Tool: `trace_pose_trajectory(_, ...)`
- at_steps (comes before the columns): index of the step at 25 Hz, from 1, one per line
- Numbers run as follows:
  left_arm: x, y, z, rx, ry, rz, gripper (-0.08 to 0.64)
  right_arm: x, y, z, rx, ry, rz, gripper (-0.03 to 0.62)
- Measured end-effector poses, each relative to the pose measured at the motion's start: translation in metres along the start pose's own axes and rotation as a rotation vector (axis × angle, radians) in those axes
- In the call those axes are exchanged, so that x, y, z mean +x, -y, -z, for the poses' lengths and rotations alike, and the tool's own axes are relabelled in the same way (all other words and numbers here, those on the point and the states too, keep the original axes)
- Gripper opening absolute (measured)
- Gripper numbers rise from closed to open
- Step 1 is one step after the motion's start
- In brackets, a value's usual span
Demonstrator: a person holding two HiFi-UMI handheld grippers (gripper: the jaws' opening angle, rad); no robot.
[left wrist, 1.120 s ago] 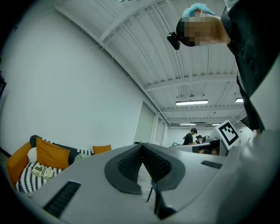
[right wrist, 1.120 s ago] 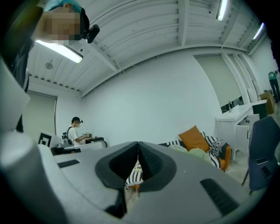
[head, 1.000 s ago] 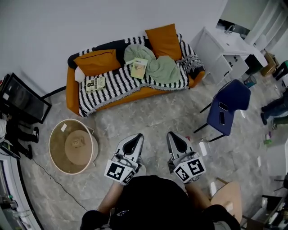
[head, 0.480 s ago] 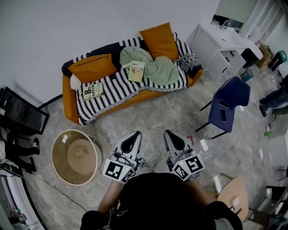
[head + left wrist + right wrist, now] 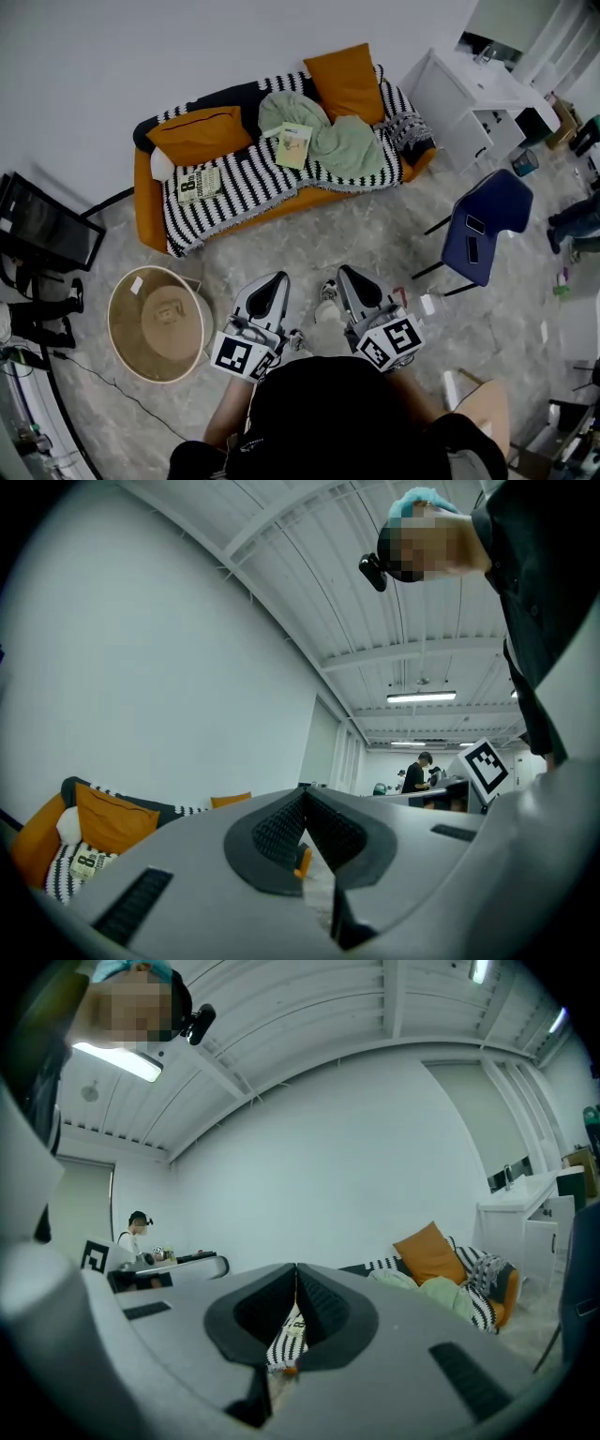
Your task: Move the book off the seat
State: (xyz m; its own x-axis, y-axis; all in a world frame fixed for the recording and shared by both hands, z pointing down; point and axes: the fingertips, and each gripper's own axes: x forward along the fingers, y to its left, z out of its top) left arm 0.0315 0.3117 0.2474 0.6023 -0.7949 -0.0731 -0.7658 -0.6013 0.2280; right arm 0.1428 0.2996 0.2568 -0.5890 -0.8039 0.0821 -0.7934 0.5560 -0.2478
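Book (image 5: 198, 184) and tools are well apart, which explains how the tools are carried. The left gripper (image 5: 271, 281) has its jaws together at the tips with nothing between them, and its own view shows only floor and a sliver of orange past the pads. The right gripper (image 5: 350, 276) is likewise closed and empty, with a strip of the striped blanket (image 5: 253, 187) showing in the gap below its tips. Both are held level and side by side in front of the person's body, a carrying pose that suits walking up and not reaching. Closed jaws make sense here, since nothing is near enough to grasp. Bare stone floor (image 5: 375, 239) lies ahead of them, with a round basket (image 5: 155, 323) off to the left and a blue chair (image 5: 487, 220) to the right, so the way ahead looks open. Beyond stands the orange sofa (image 5: 145, 202) against the wall. The book, pale with a large figure on its cover, lies flat on the striped blanket at the seat's left end, below an orange cushion (image 5: 197, 134). A second book (image 5: 294, 146) rests near the middle, partly on a rumpled green throw (image 5: 342, 145). I cannot tell which one the task means. Either lies flat on soft cloth, so I judge that a jaw will have to slip under an edge, which could drag the fabric along.
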Motion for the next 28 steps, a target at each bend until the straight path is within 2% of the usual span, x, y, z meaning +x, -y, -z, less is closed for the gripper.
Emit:
trace_pose_trajectory(6, 0.037, -0.021, -0.001, 0.007, -0.003, -0.032, 0.011, 0.040, 0.033, -0.011, 0.004, -0.004, -0.031, 0.015)
trace_pose_trajectory(13, 0.102, -0.046, -0.001, 0.023, -0.016, -0.065, 0.011, 0.090, 0.093, -0.025, 0.015, -0.014, -0.058, 0.015)
trace_pose_trajectory(20, 0.171, -0.061, -0.009, 0.048, 0.012, -0.134, 0.011, 0.129, 0.151, -0.045, 0.029, -0.024, -0.128, 0.015)
trace_pose_trajectory(28, 0.217, -0.069, -0.016, 0.068, 0.038, -0.192, 0.011, 0.153, 0.191, -0.060, 0.024, -0.027, -0.199, 0.015)
